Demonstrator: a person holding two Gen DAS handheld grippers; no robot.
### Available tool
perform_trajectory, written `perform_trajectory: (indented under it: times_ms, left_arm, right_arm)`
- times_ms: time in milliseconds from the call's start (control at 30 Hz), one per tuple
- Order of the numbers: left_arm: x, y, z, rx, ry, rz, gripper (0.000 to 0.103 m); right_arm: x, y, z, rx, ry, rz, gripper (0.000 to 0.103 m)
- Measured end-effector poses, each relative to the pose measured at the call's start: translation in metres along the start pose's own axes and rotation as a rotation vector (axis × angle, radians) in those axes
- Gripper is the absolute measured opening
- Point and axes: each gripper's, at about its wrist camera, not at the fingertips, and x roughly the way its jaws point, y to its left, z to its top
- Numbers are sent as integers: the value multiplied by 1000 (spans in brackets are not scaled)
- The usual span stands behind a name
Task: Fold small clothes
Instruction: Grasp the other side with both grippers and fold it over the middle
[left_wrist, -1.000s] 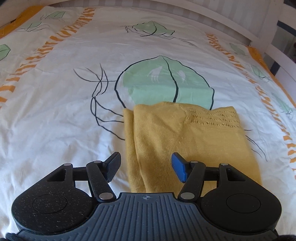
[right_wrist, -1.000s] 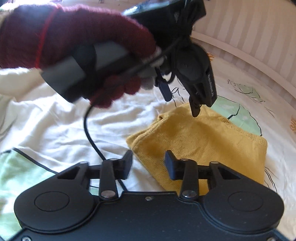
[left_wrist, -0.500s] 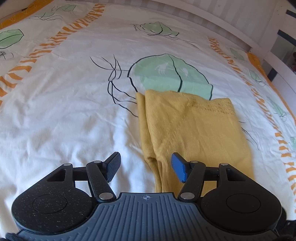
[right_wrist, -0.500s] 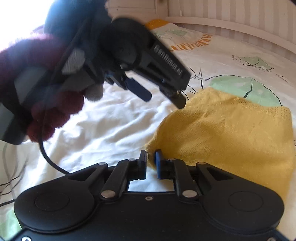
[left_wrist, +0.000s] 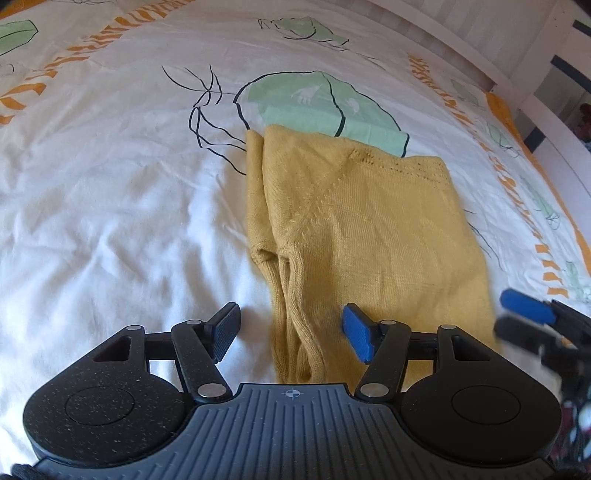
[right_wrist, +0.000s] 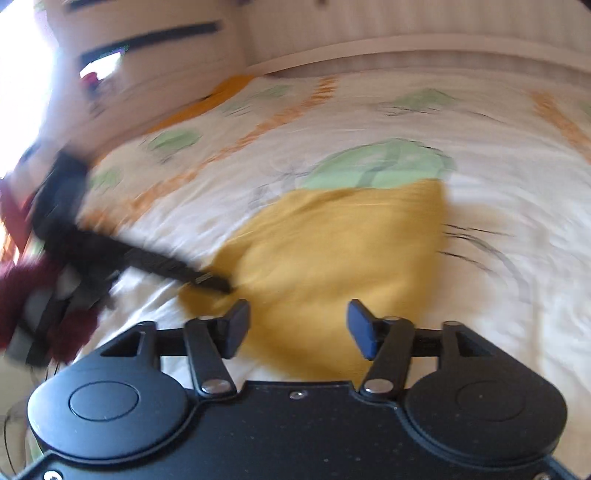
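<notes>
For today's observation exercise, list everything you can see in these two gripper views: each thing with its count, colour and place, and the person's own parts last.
Knitted garment: one, mustard yellow, folded flat on the bed, ahead of both grippers.
Bedsheet: one, white with green leaf prints, black line drawings and orange striped bands, covering the bed.
Bed frame: one, white slatted, along the far edge.
Left gripper: one, black with one blue pad, jaws apart over the garment's near edge, gripping nothing.
Right gripper: one, black, jaws opening above the garment, nothing between them.
Gloved hand: one, dark red knit, blurred, holding the left gripper.
</notes>
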Motion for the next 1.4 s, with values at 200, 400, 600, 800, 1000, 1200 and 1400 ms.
perform_trajectory:
  times_ms: [200, 400, 600, 800, 1000, 1200, 1400]
  left_arm:
    - [0, -3, -8, -24, -2, -39, 60]
    - [16, -5, -2, -46, 26, -113, 70]
    - [36, -4, 10, -88, 29, -190, 75]
    - [46, -9, 20, -115, 22, -232, 81]
    - [40, -11, 9, -107, 20, -279, 63]
    - [41, 1, 3, -216, 76, -369, 16]
    - [14, -7, -8, -242, 104, -431, 15]
  right_arm:
    - [17, -55, 12, 194, -20, -7, 75]
    - [40, -79, 14, 283, 20, 104, 77]
    - [68, -89, 23, 341, 20, 204, 79]
    - [91, -99, 32, 407, 14, 269, 82]
    - [98, -101, 36, 421, 19, 296, 82]
    - [91, -100, 32, 416, 67, 241, 37]
    - [56, -85, 33, 464, 87, 197, 35]
